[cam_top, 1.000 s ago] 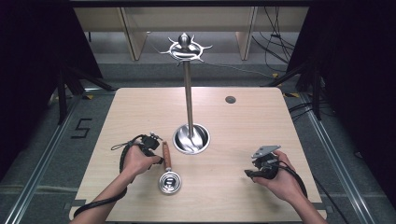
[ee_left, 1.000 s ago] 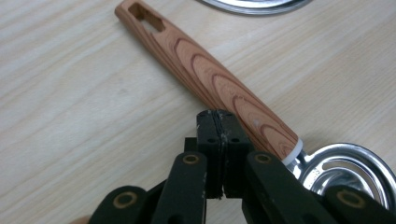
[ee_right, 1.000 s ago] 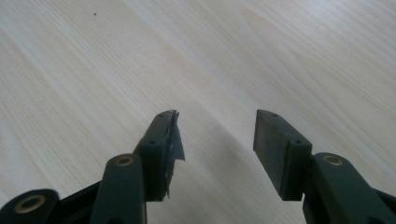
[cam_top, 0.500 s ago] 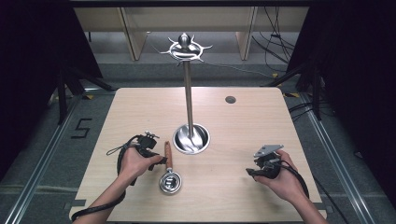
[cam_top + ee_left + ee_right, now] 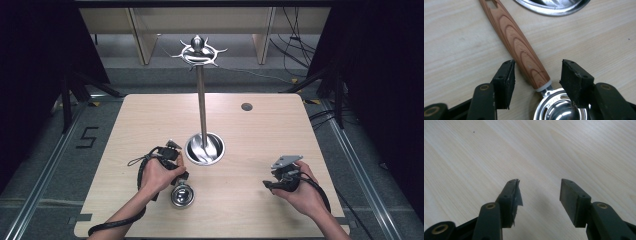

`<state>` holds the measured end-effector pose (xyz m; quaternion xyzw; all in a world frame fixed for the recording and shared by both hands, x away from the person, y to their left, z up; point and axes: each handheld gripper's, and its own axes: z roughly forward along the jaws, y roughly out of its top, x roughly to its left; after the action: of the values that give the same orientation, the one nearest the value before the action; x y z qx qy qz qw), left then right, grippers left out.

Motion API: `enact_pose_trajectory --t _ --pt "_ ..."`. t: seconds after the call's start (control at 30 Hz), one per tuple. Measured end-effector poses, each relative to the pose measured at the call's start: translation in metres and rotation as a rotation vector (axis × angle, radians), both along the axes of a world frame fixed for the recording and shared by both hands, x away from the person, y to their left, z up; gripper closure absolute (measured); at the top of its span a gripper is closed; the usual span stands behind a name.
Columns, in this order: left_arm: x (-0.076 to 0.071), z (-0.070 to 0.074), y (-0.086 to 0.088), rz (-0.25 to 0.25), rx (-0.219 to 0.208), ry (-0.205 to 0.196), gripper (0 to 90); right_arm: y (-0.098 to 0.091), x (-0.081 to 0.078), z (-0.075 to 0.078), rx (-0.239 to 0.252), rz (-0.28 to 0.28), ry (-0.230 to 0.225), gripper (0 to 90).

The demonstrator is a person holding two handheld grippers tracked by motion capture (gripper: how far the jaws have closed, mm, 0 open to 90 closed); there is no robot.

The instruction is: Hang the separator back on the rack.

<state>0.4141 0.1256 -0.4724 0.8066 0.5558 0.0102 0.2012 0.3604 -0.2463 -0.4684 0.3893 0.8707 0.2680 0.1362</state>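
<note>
The wood-handled strainer (image 5: 524, 52) lies flat on the worktop (image 5: 250, 145), its small steel bowl (image 5: 182, 195) toward the person and its handle running away toward the round steel base (image 5: 205, 148) of the utensil stand (image 5: 202, 100), which it stops just short of. The left gripper (image 5: 536, 72) straddles the handle near the ferrule. Its jaws have just been opening, and they now stand released, with a gap on each side of the wood, so the strainer rests on its own weight. A straddle this close to the bowl suggests the tool has just been set down or is being regripped. At the top of the stand, the hooked crown (image 5: 198, 50) carries nothing, and the slot at the handle's far end looks meant for such a hook. The right gripper (image 5: 540, 195) rests low over bare wood well to the right, jaws apart and empty, apparently waiting.
</note>
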Motion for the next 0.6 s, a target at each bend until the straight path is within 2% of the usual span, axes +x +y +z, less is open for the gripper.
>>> enact_pose_trajectory --t 0.03,0.07,0.1,0.13,0.17,0.23,0.27,0.3,0.37,0.4,0.43,0.47,0.53,0.57,0.6 --pt "0.0007 -0.001 0.0 -0.014 0.001 0.005 43.8 -0.0019 0.0013 -0.0012 -0.029 0.033 -0.026 50.1" --pt "0.0016 -0.0015 0.001 -0.025 0.014 0.009 43.7 -0.0009 0.0007 0.0002 -0.024 0.018 -0.005 50.0" --pt "0.0019 -0.0031 -0.0003 -0.016 0.007 0.011 44.0 -0.0011 0.0011 0.0002 -0.026 0.019 -0.004 50.0" --pt "0.0026 -0.0041 -0.0001 -0.029 0.014 0.014 44.0 -0.0016 0.002 -0.0012 -0.032 0.029 -0.016 49.9" --pt "0.0034 -0.0048 0.0005 -0.047 0.035 0.026 45.1 -0.0006 0.0022 -0.0015 -0.023 0.013 -0.009 50.1" --pt "0.0036 -0.0057 0.0004 -0.054 0.038 0.028 46.0 -0.0016 0.0025 -0.0008 -0.033 0.022 -0.002 50.1" --pt "0.0034 -0.0068 -0.0011 -0.039 0.033 0.021 46.9 -0.0016 0.0028 -0.0026 -0.027 0.024 -0.021 50.1" --pt "0.0037 -0.0072 -0.0015 -0.049 0.042 0.028 48.1 -0.0006 0.0023 -0.0029 -0.017 0.007 -0.018 50.1" --pt "0.004 -0.0075 -0.0014 -0.06 0.047 0.033 48.8 -0.0008 0.0025 -0.0026 -0.019 0.008 -0.014 50.1" --pt "0.0039 -0.0085 -0.0021 -0.056 0.046 0.032 49.7 -0.0006 0.0022 -0.0018 -0.009 -0.002 0.001 50.1" --pt "0.0037 -0.009 -0.0025 -0.059 0.046 0.04 51.3 -0.0014 0.0024 -0.0008 -0.03 0.007 0.005 50.1" --pt "0.0039 -0.0092 -0.0021 -0.068 0.048 0.044 52.7 -0.0012 0.0022 -0.0012 -0.028 0.007 0.002 50.1" --pt "0.0041 -0.0093 -0.0014 -0.073 0.056 0.043 53.8 -0.0008 0.0023 -0.0043 -0.017 0.01 -0.036 50.1" --pt "0.0036 -0.0092 -0.0018 -0.065 0.046 0.046 54.4 -0.0008 0.0018 -0.0025 -0.019 0.005 -0.019 50.2" --pt "0.0042 -0.0087 0.0 -0.079 0.059 0.051 56.4 -0.0011 0.002 -0.002 -0.021 0.007 -0.02 50.2"
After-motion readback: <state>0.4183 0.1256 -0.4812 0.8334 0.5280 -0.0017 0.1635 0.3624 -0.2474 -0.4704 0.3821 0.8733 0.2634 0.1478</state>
